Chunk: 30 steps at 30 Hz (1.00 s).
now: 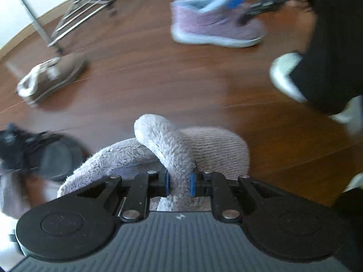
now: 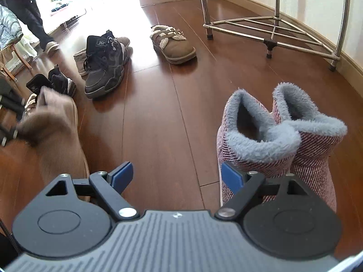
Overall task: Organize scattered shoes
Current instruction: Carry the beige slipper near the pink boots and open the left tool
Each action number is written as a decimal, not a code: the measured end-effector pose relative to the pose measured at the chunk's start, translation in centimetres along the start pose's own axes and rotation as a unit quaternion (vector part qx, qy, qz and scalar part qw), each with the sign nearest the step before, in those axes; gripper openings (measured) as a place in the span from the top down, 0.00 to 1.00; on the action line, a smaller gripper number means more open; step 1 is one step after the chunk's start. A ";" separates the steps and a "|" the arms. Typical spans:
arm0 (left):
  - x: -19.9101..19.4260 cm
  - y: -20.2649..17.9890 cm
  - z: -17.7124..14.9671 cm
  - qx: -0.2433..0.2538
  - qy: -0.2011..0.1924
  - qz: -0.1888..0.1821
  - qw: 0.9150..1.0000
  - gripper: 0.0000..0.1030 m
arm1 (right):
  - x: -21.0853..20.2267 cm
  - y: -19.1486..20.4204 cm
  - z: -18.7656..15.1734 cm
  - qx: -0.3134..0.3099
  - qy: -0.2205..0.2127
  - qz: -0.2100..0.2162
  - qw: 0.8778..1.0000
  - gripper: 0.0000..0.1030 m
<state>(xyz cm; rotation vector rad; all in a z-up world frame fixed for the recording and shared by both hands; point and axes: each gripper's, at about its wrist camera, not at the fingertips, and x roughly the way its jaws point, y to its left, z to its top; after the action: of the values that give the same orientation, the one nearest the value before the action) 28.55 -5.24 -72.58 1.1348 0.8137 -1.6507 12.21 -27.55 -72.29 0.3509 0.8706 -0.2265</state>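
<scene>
Left gripper (image 1: 179, 184) pinches one fleecy boot (image 1: 181, 149) — right gripper (image 2: 177, 176) spread beside two pink boots (image 2: 281, 136).

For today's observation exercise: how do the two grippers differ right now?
The left gripper has its fingers shut on a fleece-lined slipper's cuff; the right gripper has its fingers spread apart, holding nothing. The left carries its slipper; the right hovers beside a pink slipper pair. Both have blue pads.

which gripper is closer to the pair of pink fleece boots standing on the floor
Right. The right gripper is open right beside the pink boots. The left gripper, shut on a grey fleece slipper, is farther across the floor.
</scene>
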 end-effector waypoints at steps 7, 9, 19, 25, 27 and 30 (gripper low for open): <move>4.4 -5.2 1.9 0.010 -0.003 -0.065 0.998 0.81 | -0.2 0.3 -0.7 -0.003 -0.001 0.005 1.000 0.16; 4.8 -6.0 2.6 0.033 -0.002 -0.048 0.998 0.81 | -0.1 0.4 -1.0 0.000 0.002 0.007 1.000 0.16; 5.6 -5.6 5.1 0.066 -0.002 0.008 0.998 0.77 | 0.4 0.0 -1.4 0.010 0.010 0.017 1.000 0.15; 4.1 -5.0 5.5 0.044 -0.011 0.003 0.999 0.72 | 0.7 -0.3 -1.2 0.012 0.012 0.023 1.000 0.15; 2.6 -4.1 5.3 0.017 -0.029 -0.005 0.999 0.67 | 0.8 -0.2 -0.9 0.010 0.011 0.026 1.000 0.15; -0.1 -2.3 4.8 -0.037 -0.054 -0.003 0.998 0.52 | 1.2 0.2 -0.2 0.002 0.010 0.032 0.999 0.15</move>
<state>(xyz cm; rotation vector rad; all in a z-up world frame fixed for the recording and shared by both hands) 24.90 -8.66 -70.74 0.9832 0.8033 -1.6589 12.88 -27.40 -73.24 0.3851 0.8776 -0.1655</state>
